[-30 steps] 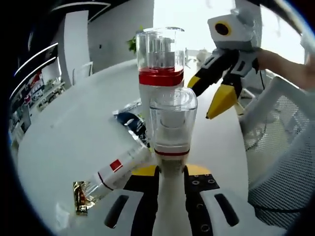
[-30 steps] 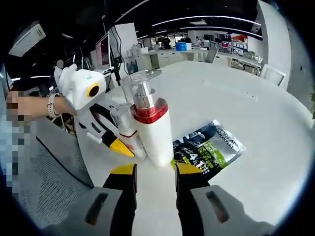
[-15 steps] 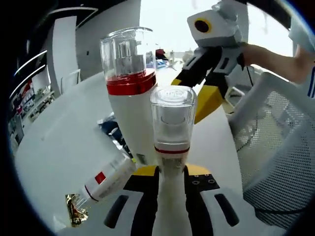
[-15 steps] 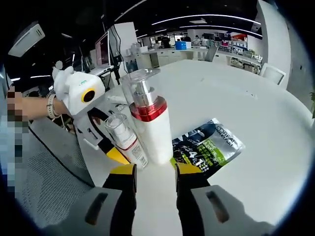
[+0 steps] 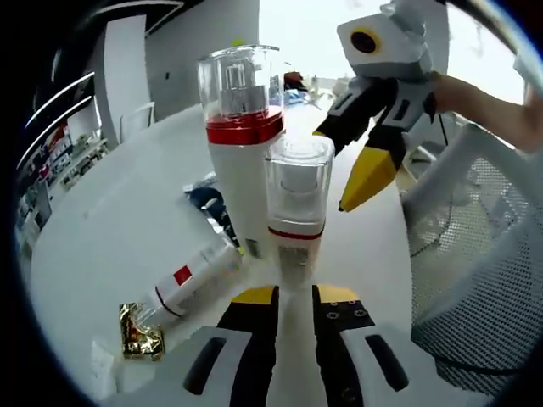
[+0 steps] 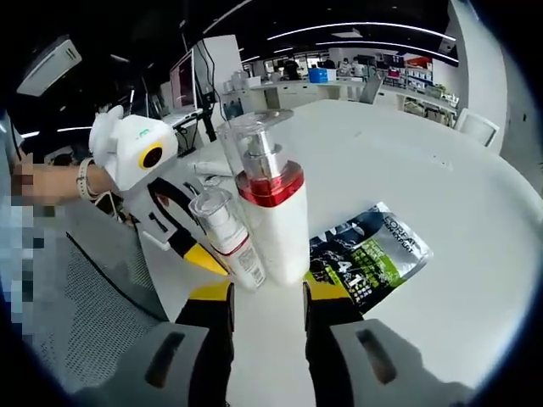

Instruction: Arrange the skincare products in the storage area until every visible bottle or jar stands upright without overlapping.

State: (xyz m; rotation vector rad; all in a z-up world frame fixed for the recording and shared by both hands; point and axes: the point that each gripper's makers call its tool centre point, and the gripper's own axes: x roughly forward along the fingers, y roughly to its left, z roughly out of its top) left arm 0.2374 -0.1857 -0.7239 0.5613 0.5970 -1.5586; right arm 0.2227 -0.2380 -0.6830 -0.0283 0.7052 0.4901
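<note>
Two bottles upright at centre of left gripper view: small bottle [image 5: 297, 212] w/ clear cap and red band, just in front of tall pump bottle [image 5: 242, 144] w/ red collar. They sit close; can't tell if touching.

My left tool [image 5: 294, 298]: jaws apart, small bottle's base rising from the gap between them. Can't tell whether the pads touch it, so I read it as released or nearly so. My right tool [image 6: 265, 295]: jaws apart, nothing between, hovering low in its frame just short of the tall pump's base.

Third bottle [image 5: 191, 284], white w/ red square label, lies on its side lower left on the white surface [image 5: 110, 220], next to a gold foil scrap [image 5: 140, 329]. Judgement: that one remains to be stood up.

Step in hand, as I judge it: clear the left tool off the small bottle. Do it well = back straight out along jaw axis, no sideways drag, since it's narrow and likely tips easily, w/ the tall pump as the next domino. Keep right tool off the pump meanwhile.

Writing: dark/green sachet [image 6: 373, 254] right of centre in right gripper view reads "L'OREAL", plus a large "4". Bottle labels too small to read.
</note>
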